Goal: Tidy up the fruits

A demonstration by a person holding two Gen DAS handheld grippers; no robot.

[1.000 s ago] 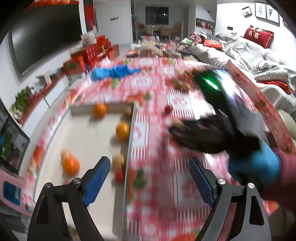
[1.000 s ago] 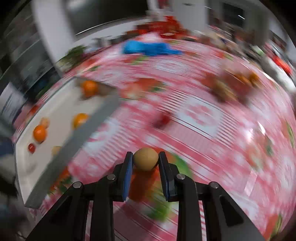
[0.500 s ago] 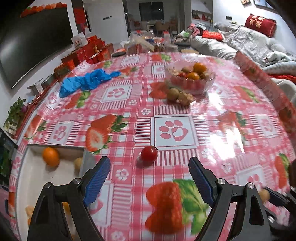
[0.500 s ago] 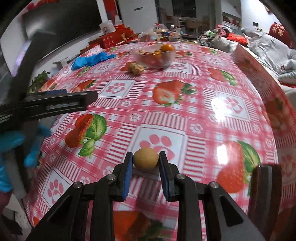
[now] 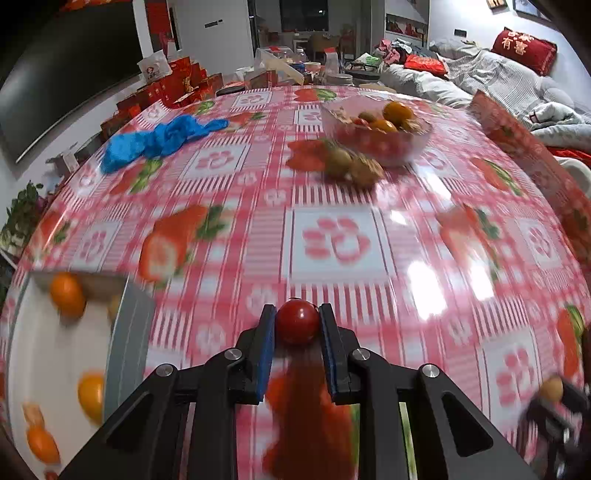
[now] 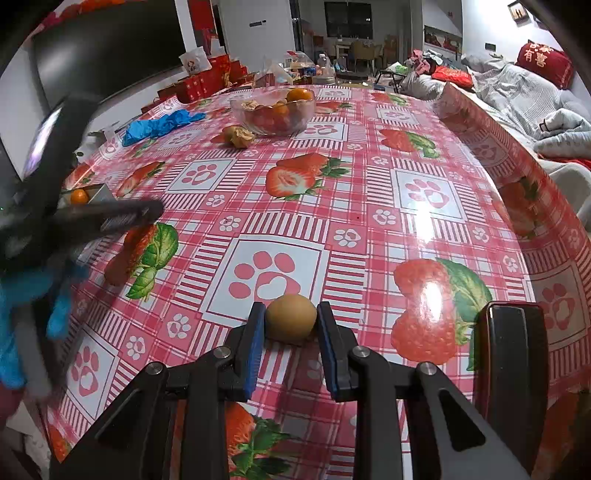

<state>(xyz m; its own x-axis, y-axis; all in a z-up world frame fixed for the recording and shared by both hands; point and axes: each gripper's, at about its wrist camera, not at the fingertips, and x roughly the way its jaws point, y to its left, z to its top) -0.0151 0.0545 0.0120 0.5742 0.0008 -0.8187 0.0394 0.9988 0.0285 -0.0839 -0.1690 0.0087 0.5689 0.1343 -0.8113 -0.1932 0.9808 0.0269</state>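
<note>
Sitting between blue pads, a red cherry tomato [image 5: 297, 326] is pinched by the left gripper [image 5: 297, 325], whose jaws have just closed on it over the strawberry-print tablecloth [image 5: 332, 192]. Beside it lies a white tray [image 5: 33, 354] with oranges [image 5: 67, 298]. The right gripper [image 6: 291, 322] clasps a small brown fruit [image 6: 291, 322]. Farther off stands a glass bowl [image 6: 274, 110] of fruit.

Dark television [image 5: 62, 85] on white wall, rumpled sofa [image 6: 517, 92], dark window [image 5: 303, 14]
</note>
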